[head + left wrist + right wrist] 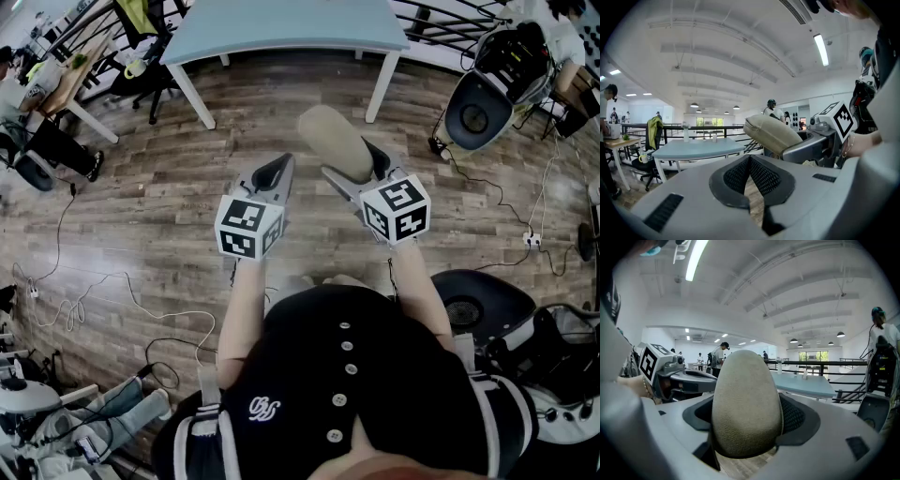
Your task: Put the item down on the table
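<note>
Beige pouch (334,139) is clamped in the right gripper (356,161) over the wood floor (141,202), with the left gripper (276,172) closed on nothing.

The item (335,141) is a tan, oblong, soft-looking pad with a rounded end. It is gripped between the 2 jaws of the right claw (361,169), its rounded end jutting forward past them, held in the air. It is short of the pale blue table's (281,37) near edge and does not touch it.
</note>
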{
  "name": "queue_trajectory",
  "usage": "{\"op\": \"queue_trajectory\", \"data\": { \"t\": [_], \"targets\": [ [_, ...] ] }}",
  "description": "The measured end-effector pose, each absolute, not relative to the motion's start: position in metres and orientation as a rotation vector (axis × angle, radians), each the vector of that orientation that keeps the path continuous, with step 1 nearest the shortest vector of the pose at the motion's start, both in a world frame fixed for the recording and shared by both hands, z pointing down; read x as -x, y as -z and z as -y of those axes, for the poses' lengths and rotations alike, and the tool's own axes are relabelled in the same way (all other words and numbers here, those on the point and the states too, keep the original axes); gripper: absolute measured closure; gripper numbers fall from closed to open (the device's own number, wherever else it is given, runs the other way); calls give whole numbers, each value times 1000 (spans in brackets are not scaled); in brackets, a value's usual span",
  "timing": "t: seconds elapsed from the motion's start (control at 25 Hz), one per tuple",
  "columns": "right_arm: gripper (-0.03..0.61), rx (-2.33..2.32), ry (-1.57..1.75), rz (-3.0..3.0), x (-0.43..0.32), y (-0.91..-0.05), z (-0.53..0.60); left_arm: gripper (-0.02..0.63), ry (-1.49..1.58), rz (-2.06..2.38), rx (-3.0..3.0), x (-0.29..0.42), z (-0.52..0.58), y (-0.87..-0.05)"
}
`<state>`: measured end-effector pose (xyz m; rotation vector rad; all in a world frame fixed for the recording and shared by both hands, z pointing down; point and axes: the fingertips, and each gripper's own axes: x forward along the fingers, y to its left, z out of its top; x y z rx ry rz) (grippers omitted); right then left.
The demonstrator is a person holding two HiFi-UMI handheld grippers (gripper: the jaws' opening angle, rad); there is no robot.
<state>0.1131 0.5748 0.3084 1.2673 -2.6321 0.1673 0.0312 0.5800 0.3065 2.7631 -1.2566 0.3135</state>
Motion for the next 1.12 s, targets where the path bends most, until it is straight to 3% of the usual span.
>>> {"op": "queue_trajectory", "data": {
  "t": [1.12],
  "targets": [
    [187, -1202, -190, 2584, -73, -328, -558, 612, -323, 1211, -2744, -2, -557, -329]
  ]
}}
